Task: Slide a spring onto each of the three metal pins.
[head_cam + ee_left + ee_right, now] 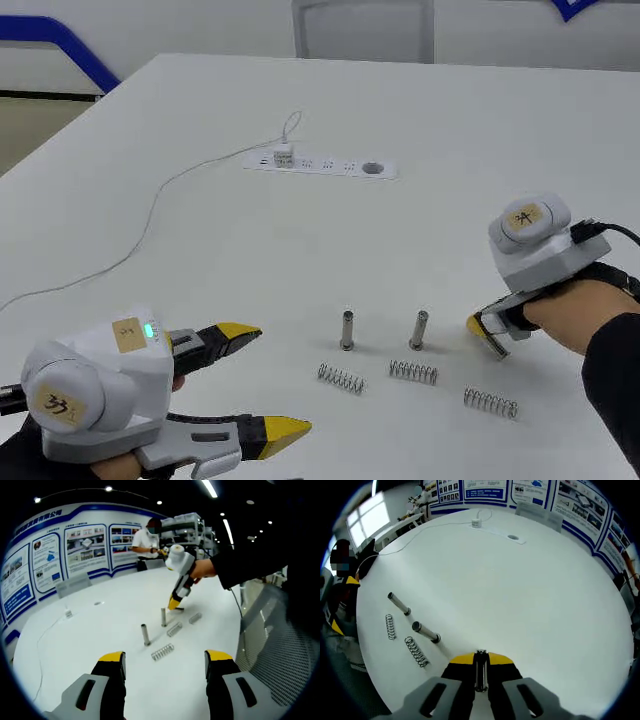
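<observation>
Two metal pins point(347, 330) point(419, 330) stand upright on the white table point(420, 230). Three springs point(340, 378) point(413, 372) point(490, 402) lie flat just in front of them. My right gripper point(487, 337) rests its tips on the table to the right of the pins. In the right gripper view it point(480, 666) is shut on a third metal pin point(480, 672) held along the jaws. My left gripper point(265, 381) hovers open at the near left, with nothing between its fingers. Its own view shows the pins point(145, 634) point(163, 617) and the nearest spring point(162, 651) ahead of the left gripper point(165, 656).
A white power strip point(320, 163) with a plugged-in cable point(150, 215) lies at the table's middle back. A grey chair point(362, 30) stands behind the far edge. A person point(147, 542) stands beyond the table in the left gripper view.
</observation>
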`<action>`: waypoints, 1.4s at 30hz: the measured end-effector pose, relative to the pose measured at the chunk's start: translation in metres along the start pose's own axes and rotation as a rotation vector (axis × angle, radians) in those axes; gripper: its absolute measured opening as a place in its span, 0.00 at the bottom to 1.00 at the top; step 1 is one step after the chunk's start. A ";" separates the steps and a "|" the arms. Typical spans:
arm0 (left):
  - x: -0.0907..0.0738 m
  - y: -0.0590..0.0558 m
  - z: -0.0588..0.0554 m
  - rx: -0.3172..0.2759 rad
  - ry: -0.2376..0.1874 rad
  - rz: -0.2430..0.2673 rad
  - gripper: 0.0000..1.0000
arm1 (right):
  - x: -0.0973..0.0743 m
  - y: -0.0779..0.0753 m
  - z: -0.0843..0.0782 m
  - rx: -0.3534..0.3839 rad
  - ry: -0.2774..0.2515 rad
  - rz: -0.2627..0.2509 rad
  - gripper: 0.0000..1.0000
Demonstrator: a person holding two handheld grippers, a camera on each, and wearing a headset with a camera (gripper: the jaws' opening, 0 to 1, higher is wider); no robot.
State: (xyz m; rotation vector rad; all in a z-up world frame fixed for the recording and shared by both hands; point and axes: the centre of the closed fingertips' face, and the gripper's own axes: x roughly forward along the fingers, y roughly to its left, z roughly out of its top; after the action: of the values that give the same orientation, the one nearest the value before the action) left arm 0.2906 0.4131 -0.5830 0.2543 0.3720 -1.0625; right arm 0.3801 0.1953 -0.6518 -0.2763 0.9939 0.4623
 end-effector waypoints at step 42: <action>0.000 -0.004 0.000 0.030 0.016 -0.010 0.65 | -0.035 0.009 -0.011 -0.019 -0.124 -0.004 0.10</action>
State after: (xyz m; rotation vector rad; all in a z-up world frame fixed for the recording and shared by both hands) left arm 0.2871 0.4107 -0.5834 0.2886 0.3723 -1.0768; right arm 0.3511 0.1897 -0.6279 -0.2637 0.8683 0.4794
